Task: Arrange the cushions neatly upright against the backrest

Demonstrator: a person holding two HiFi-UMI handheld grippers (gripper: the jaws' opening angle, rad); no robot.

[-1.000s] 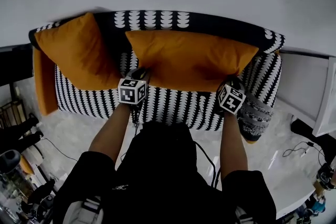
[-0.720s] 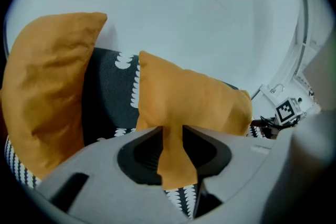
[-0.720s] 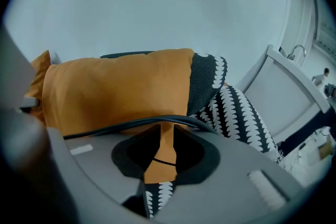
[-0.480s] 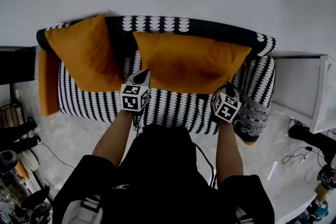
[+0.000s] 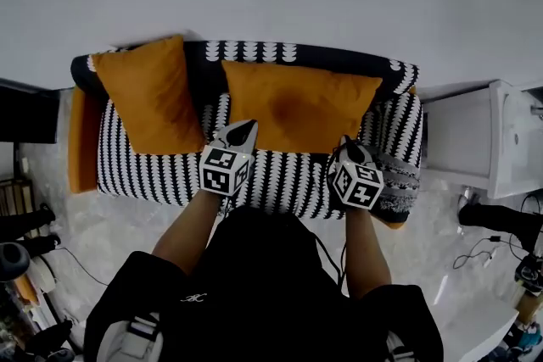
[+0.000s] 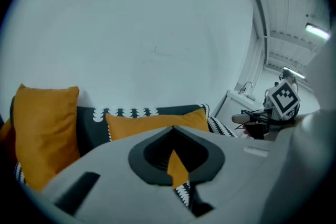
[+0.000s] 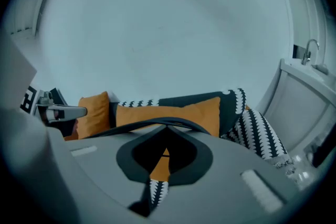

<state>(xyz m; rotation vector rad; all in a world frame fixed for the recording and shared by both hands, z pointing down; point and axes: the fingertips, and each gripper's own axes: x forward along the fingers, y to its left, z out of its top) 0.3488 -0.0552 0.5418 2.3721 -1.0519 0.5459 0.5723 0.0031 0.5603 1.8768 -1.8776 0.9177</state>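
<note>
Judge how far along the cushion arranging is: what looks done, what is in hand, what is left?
Done: the wide cushion and the small cushion both stand against the backrest. In hand: nothing; the left tongs and right tongs hover over the seat, shut and empty. Left: probably just squaring the small cushion, which looks slightly askew in the head view.

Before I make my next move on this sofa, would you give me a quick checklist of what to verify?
1. Wide orange cushion upright against the backrest: ok.
2. Left orange cushion upright at the backrest's left end: ok, slightly angled.
3. Left gripper clear of both cushions, jaws together, nothing held: ok.
4. Right gripper clear, jaws together, nothing held: ok.
5. Grey fuzzy item on the sofa's right arm, cushion or throw: cannot tell.
</note>
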